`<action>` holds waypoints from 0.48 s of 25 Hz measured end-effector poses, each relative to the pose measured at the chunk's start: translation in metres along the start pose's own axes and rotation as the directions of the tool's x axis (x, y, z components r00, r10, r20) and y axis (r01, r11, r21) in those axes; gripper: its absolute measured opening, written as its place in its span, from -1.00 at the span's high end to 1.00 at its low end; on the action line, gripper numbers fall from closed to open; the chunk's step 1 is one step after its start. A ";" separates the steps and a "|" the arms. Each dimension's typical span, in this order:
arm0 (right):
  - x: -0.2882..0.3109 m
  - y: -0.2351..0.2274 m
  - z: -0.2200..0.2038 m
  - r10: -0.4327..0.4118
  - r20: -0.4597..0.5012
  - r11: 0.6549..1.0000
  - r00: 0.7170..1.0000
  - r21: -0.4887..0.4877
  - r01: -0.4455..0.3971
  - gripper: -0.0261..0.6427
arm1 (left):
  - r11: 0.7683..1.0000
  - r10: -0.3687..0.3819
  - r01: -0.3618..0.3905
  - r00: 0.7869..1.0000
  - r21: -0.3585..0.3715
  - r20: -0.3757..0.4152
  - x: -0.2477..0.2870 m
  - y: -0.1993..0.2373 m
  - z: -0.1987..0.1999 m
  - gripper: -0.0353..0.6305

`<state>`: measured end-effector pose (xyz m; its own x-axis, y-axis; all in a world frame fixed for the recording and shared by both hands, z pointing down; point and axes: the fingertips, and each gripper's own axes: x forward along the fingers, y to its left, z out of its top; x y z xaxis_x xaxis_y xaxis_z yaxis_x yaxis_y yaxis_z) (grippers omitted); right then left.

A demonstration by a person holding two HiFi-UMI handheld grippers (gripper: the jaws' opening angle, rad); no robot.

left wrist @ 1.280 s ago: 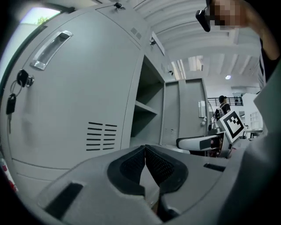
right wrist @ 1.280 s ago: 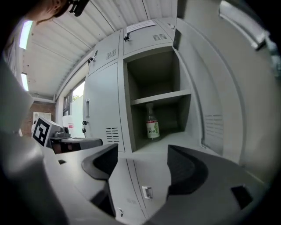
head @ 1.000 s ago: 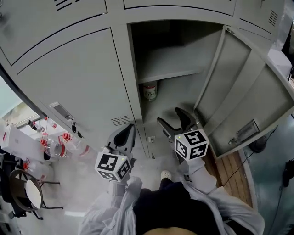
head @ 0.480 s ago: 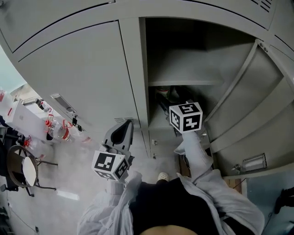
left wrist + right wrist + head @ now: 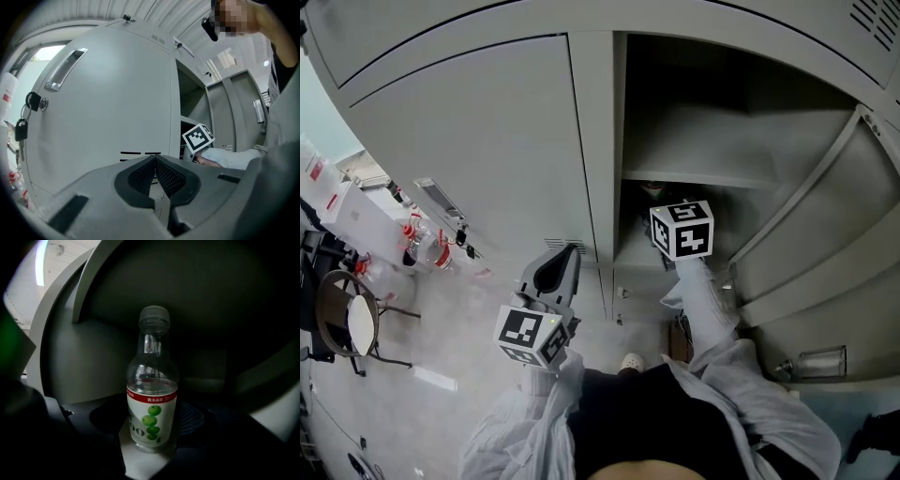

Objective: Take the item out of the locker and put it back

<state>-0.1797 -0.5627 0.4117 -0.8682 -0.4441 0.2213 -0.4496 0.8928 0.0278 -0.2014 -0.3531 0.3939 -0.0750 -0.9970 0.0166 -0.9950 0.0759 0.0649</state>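
The head view looks steeply down on the locker (image 5: 703, 141) front. The left gripper view faces the shut door (image 5: 108, 103) from near; both show the cube (image 5: 682, 230) at the opening. The right gripper view looks inside, close to the bottle (image 5: 152, 399).

A pale grey floor (image 5: 455, 323) holds a round-seated stool (image 5: 358, 328) and red-capped clear bottles (image 5: 419, 246) at left.
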 end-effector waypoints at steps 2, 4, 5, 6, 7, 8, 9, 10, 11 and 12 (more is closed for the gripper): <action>0.000 0.000 0.000 0.007 0.017 1.000 1.000 0.001 -0.007 0.00 | 1.000 0.002 -0.002 1.000 0.000 -0.001 0.001 0.000 -0.002 0.87; 0.001 0.001 0.000 0.027 0.025 1.000 0.999 -0.007 -0.027 0.01 | 1.000 0.004 -0.004 1.000 0.000 -0.004 0.001 0.000 -0.003 0.87; 0.001 0.002 0.000 0.039 0.023 0.999 0.999 -0.010 -0.039 0.01 | 1.000 0.004 -0.004 1.000 -0.002 -0.004 0.002 0.000 -0.003 0.87; 0.001 0.002 0.000 0.048 0.019 0.999 0.999 -0.011 -0.048 0.01 | 1.000 0.004 -0.004 1.000 -0.003 -0.005 0.002 0.000 -0.004 0.87; 0.000 0.003 0.000 0.056 0.012 0.998 0.998 -0.008 -0.056 0.02 | 1.000 0.002 -0.002 1.000 -0.004 -0.006 0.002 0.000 -0.004 0.87; -0.001 0.003 0.000 0.062 0.004 0.998 0.998 0.002 -0.062 0.02 | 1.000 -0.001 0.001 1.000 -0.004 -0.007 0.003 0.000 -0.004 0.87; -0.003 0.004 0.000 0.067 -0.004 0.998 0.998 0.016 -0.067 0.02 | 1.000 -0.005 0.005 1.000 -0.004 -0.009 0.003 0.000 -0.005 0.87; -0.005 0.004 0.000 0.071 -0.010 0.997 0.997 0.032 -0.070 0.02 | 1.000 -0.010 0.010 1.000 -0.003 -0.010 0.003 -0.001 -0.005 0.87; -0.007 0.004 0.000 0.072 -0.016 0.996 0.997 0.049 -0.072 0.02 | 1.000 -0.015 0.015 1.000 -0.003 -0.012 0.004 -0.001 -0.005 0.87; -0.010 0.003 0.000 0.075 -0.021 0.995 0.997 0.067 -0.073 0.02 | 1.000 -0.020 0.020 1.000 -0.002 -0.014 0.004 -0.002 -0.005 0.87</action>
<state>-0.1723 -0.5550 0.4094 -0.8947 -0.3746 0.2431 -0.3980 0.9158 -0.0535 -0.1993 -0.3570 0.3986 -0.0543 -0.9981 0.0289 -0.9962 0.0561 0.0671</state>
